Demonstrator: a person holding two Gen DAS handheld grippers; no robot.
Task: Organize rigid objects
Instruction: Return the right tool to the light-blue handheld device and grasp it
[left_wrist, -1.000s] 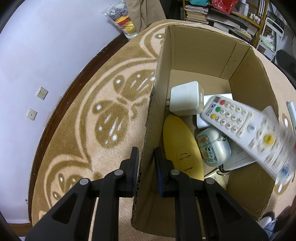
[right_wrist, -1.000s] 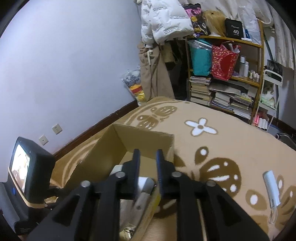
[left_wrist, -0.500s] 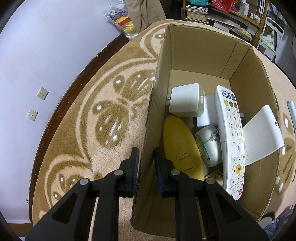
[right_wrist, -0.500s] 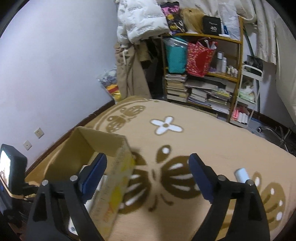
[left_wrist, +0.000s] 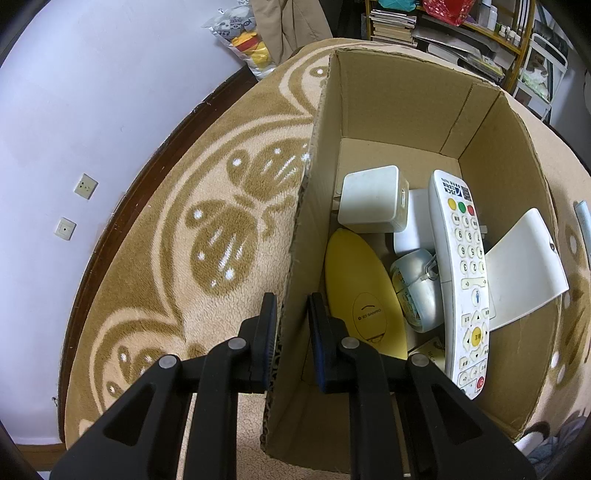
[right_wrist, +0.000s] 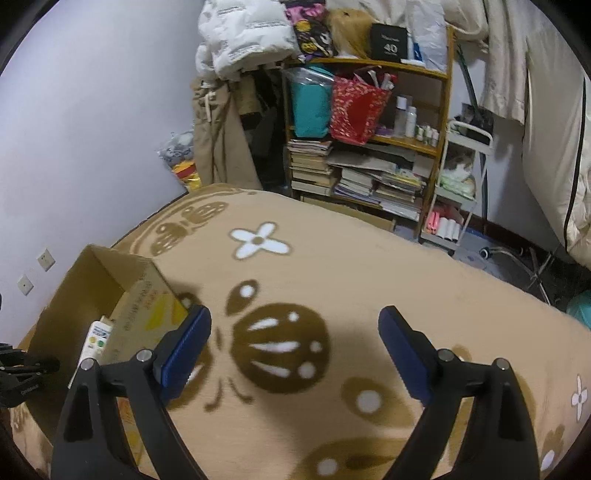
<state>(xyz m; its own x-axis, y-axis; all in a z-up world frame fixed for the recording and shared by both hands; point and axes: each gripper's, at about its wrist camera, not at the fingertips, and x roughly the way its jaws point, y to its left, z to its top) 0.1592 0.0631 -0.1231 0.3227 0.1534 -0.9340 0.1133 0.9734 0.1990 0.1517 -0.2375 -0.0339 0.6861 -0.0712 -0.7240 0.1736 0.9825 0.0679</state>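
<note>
A cardboard box (left_wrist: 413, 107) stands on the patterned blanket. My left gripper (left_wrist: 291, 332) is shut on its left wall, one pad outside and one inside. Inside lie a white remote control (left_wrist: 461, 269), a yellow oval device (left_wrist: 360, 291), a white square adapter (left_wrist: 371, 201), a silver mouse-like gadget (left_wrist: 415, 291) and a white curved piece (left_wrist: 524, 266) leaning on the right wall. My right gripper (right_wrist: 293, 341) stands open over bare blanket, right of the box (right_wrist: 110, 288), with nothing between its fingers. The remote's tip (right_wrist: 96, 338) shows in the box.
A shelf (right_wrist: 369, 147) packed with books, bags and bottles stands beyond the blanket's far edge. Clothes hang beside it. The purple wall (left_wrist: 74, 110) runs along the left. A pale object (left_wrist: 583, 221) lies on the blanket right of the box.
The remote dropped from my right gripper into the box and settled lengthwise. My right gripper opened wide and swung right, away from the box. The left gripper kept still.
</note>
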